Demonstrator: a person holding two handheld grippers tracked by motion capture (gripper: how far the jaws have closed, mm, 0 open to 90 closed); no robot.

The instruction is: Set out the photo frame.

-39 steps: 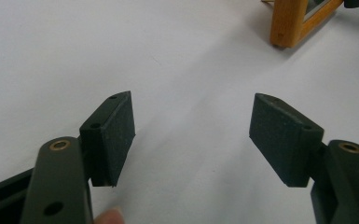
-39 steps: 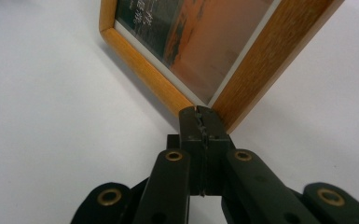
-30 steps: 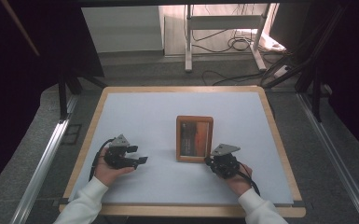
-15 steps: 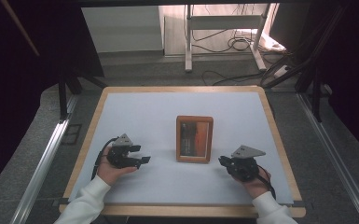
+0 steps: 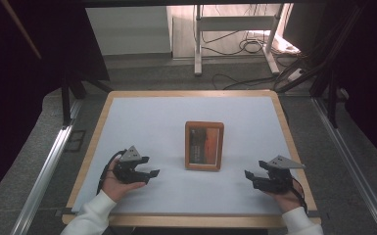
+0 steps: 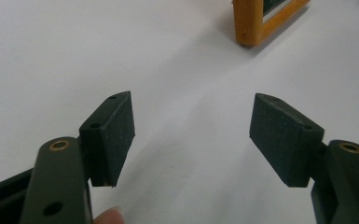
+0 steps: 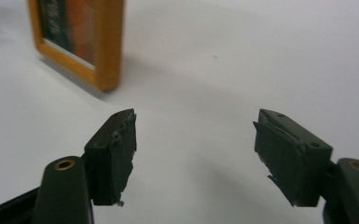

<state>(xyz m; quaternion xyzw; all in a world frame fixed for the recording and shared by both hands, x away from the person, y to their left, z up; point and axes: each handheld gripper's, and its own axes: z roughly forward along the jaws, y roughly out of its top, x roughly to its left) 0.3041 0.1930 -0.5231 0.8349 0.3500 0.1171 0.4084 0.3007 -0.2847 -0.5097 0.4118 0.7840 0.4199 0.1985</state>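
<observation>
- Wood-framed and rectangular, the small picture frame with a dark and orange print lies flat near the middle of the white worktop with its pale wooden rim; we see it from above, between the two hands.
- We hold the left gripper low over the worktop's near left part, well apart from the frame, its jaws pointing toward the frame's side.
- In the left gripper view, the left gripper has its jaws wide apart with nothing between them, and a corner of the frame sits ahead at the upper right.
- We hold the right gripper over the near right part, also clear of the frame.
- In the right gripper view, the right gripper shows its jaws spread and empty, their pads frayed at the edges; the frame lies ahead at the upper left.
</observation>
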